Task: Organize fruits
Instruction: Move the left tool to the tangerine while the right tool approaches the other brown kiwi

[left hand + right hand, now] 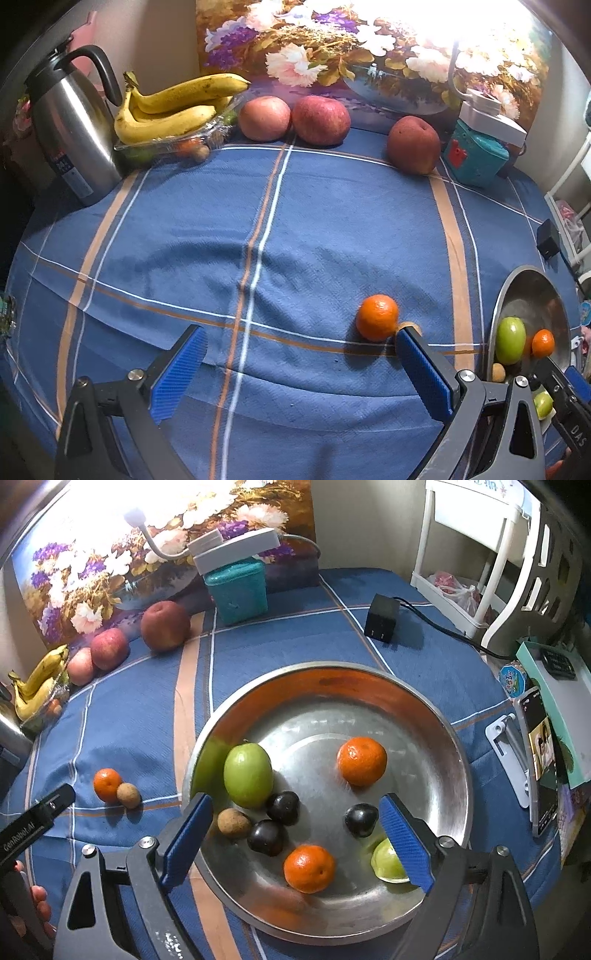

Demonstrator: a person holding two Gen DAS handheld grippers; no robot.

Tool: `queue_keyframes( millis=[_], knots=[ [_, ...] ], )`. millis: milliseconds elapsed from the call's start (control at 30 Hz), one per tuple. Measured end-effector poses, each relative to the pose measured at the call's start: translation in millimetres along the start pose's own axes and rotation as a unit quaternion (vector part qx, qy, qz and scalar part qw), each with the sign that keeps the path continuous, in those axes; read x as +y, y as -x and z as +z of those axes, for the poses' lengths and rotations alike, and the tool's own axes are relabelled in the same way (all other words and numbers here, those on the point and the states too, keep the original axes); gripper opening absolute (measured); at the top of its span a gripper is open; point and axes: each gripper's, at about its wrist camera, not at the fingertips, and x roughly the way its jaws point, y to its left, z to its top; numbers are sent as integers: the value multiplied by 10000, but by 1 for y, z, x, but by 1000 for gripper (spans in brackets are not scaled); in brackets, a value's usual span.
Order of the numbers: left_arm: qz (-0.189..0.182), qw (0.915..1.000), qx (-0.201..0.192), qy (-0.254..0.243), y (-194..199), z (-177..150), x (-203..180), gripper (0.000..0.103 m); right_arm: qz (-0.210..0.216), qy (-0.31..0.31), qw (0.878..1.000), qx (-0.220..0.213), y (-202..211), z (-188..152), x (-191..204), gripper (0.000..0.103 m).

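A steel bowl (436,716) on the blue-clothed tabletop (295,206) already holds mixed fruit; above it the right gripper (295,819) hangs with fingers spread and empty; the left gripper (299,343), also wide open, should straddle the loose tangerine (377,317) squarely, clear of the small brown fruit (128,795) touching it.

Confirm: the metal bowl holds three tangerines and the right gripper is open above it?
Not quite. The right wrist view shows two tangerines in the metal bowl, not three. The right gripper is open above it.
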Motion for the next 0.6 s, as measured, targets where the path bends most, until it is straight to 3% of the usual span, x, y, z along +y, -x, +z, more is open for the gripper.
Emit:
queue_keyframes(
  millis=[367, 600],
  knots=[
    [574, 9982, -81, -119, 5, 3, 35, 103, 233, 297, 9992, 135, -5, -2, 24, 91],
    [777, 9967, -76, 231, 6, 5, 68, 103, 444, 451, 9979, 130, -4, -3, 43, 91]
  ],
)
